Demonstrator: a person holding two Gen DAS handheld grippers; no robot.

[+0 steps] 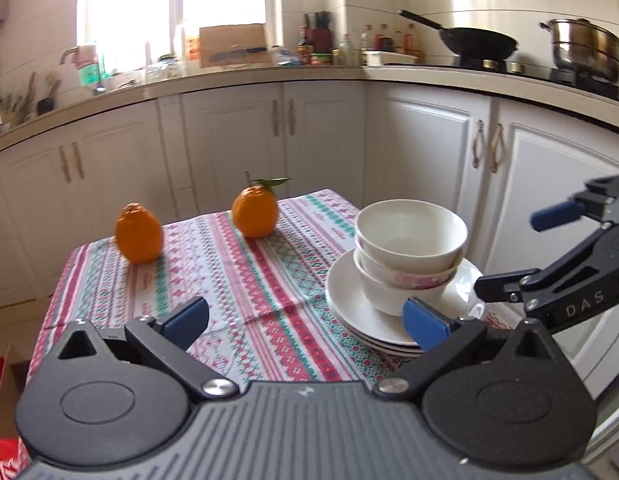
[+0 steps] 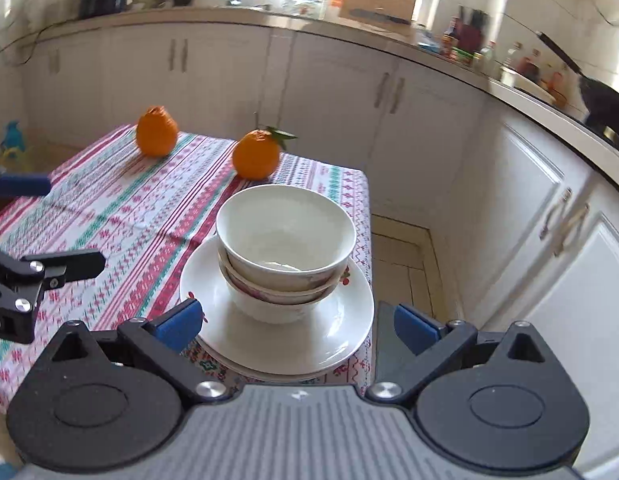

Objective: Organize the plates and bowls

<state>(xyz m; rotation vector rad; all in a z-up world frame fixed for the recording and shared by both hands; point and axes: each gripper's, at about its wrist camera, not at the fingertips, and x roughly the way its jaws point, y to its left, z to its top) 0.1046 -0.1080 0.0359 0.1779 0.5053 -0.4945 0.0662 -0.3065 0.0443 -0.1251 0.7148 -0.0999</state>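
Note:
Three white bowls (image 1: 409,248) (image 2: 285,240) are nested on a stack of white plates (image 1: 349,312) (image 2: 337,332) at the table's right near corner. The middle bowl has a pink flower print. My left gripper (image 1: 305,320) is open and empty, just left of the stack. My right gripper (image 2: 295,326) is open and empty, its blue pads on either side of the plates' near rim. The right gripper also shows in the left wrist view (image 1: 517,256), open beside the bowls. The left gripper shows at the left edge of the right wrist view (image 2: 45,224).
Two oranges (image 1: 139,233) (image 1: 254,212) stand on the striped tablecloth (image 1: 237,280) at the far side. White cabinets and a counter with a wok (image 1: 477,42) and a steel pot (image 1: 585,48) surround the table. The table edge drops off right of the plates.

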